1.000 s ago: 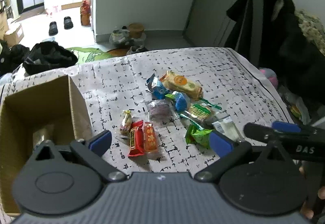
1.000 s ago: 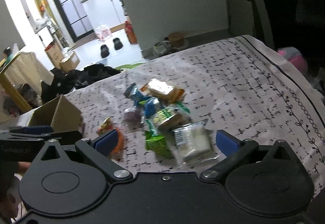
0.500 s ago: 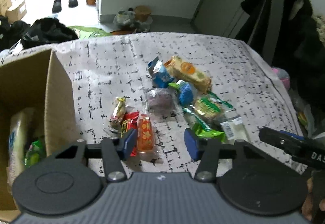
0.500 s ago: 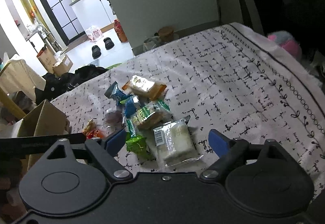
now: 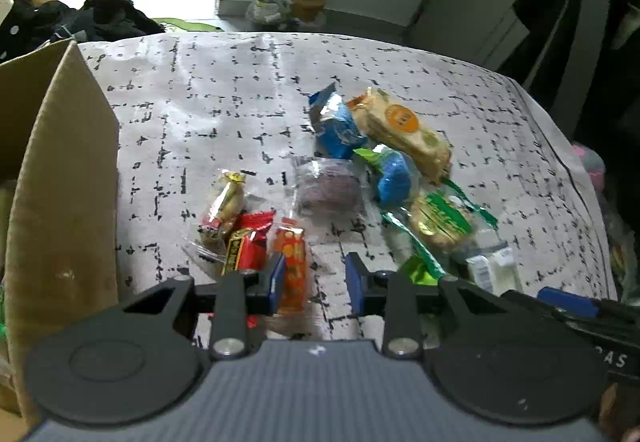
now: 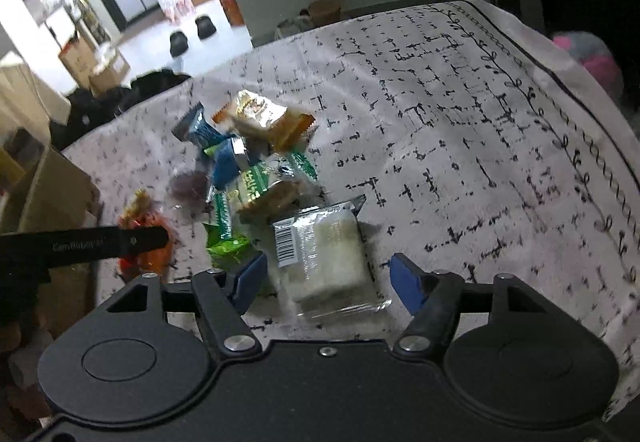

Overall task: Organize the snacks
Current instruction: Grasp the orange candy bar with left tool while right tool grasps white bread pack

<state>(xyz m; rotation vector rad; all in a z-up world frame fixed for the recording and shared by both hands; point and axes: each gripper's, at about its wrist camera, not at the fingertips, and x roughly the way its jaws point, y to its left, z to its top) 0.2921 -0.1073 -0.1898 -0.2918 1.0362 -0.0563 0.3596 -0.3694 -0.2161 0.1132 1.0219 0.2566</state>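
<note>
Several wrapped snacks lie in a loose pile on the patterned tablecloth (image 5: 224,113). My left gripper (image 5: 314,280) is partly open, its jaws narrowed around the near end of an orange snack packet (image 5: 294,262), beside a red packet (image 5: 248,246). My right gripper (image 6: 326,282) is open, its fingers on either side of a clear-wrapped white rice cake (image 6: 326,256); I cannot tell if they touch it. A cardboard box (image 5: 60,177) stands at the left.
Other snacks: a blue packet (image 5: 336,125), an orange-label cracker pack (image 5: 400,129), a purple cake (image 5: 328,187), green packets (image 5: 440,217). Dark clothes hang at the right (image 5: 600,33). The tablecloth's right edge (image 6: 560,81) drops off. The left gripper's arm (image 6: 80,240) crosses the right wrist view.
My left gripper has narrowed its jaws and moved down onto the orange packet. My right gripper has come closer to the white rice cake and narrowed slightly.
</note>
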